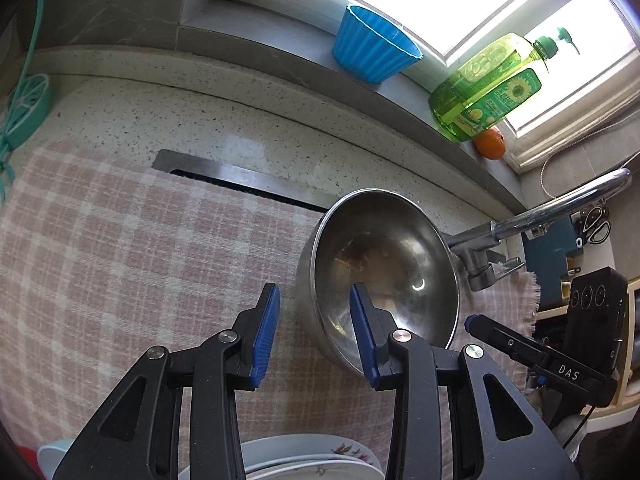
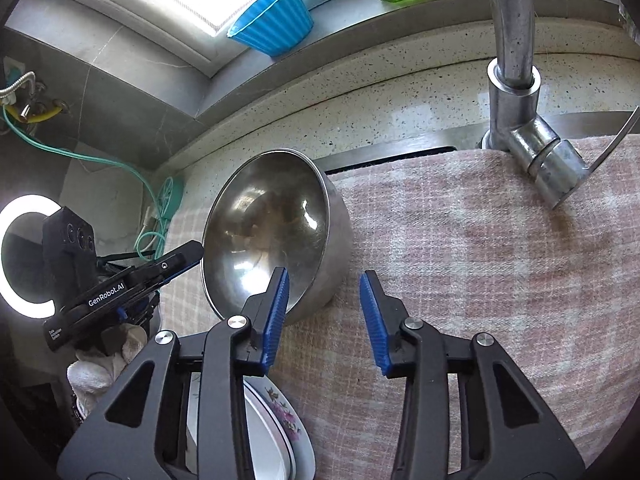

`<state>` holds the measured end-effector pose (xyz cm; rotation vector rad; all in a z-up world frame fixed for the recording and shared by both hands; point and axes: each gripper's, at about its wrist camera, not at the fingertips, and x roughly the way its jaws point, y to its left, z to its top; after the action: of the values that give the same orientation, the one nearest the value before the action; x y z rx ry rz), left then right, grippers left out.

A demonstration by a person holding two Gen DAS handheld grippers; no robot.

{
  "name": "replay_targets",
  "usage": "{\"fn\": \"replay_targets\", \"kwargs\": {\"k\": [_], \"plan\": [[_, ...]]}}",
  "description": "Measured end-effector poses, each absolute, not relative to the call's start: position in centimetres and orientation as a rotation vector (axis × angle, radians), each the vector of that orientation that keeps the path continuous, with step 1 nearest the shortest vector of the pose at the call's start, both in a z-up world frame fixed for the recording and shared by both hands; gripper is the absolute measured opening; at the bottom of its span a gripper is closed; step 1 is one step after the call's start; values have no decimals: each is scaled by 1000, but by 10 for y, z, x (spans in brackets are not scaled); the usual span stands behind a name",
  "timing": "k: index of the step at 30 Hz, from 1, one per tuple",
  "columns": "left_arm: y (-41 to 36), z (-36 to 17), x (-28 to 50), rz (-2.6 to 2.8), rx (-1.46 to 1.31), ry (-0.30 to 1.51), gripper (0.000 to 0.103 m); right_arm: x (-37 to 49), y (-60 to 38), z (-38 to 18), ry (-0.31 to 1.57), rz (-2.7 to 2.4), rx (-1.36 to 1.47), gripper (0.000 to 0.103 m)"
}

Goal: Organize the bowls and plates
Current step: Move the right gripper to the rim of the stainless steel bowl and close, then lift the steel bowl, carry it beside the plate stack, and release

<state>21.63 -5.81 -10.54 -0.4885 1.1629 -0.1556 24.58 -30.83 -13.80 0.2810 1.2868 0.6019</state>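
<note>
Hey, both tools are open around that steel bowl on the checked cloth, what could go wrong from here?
1. The steel bowl looks tilted on the checked cloth; a nudge from the left tool or right tool may rock or slide it.
2. The faucet stands close behind the bowl, so a lift could knock it.
3. The floral plates lie right under both tools; lowering either might hit them.

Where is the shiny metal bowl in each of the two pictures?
Left wrist view: the metal bowl sits right of centre on the checked cloth, partly behind the left claw.
Right wrist view: the metal bowl sits left of centre, partly behind the right claw.
Shared landmark: the blue cup on the windowsill.
</note>
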Motion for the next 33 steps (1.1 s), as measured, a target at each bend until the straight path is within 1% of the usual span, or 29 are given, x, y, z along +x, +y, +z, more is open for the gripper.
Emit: {"fn": "replay_targets", "kwargs": {"k": [4,6,9,11,21,33], "plan": [[-59,-113,222,-154,-508,1171,34,252,-299,-145,1306,603,257,34],[-62,-116,224,-157,-500,1177,32,253,-293,-148,1317,604,227,27],[-64,-119,226,-160,-495,1188,32,253,-286,-154,1343,621,206,21],[-65,-122,227,-170,-503,1193,24,252,-284,-154,1337,620,176,21],[-73,-116,221,-169,-462,1189,23,246,-284,-146,1333,610,140,20],[-105,-89,180,-257,-397,1162,23,213,-325,-120,1303,599,137,20]]}}
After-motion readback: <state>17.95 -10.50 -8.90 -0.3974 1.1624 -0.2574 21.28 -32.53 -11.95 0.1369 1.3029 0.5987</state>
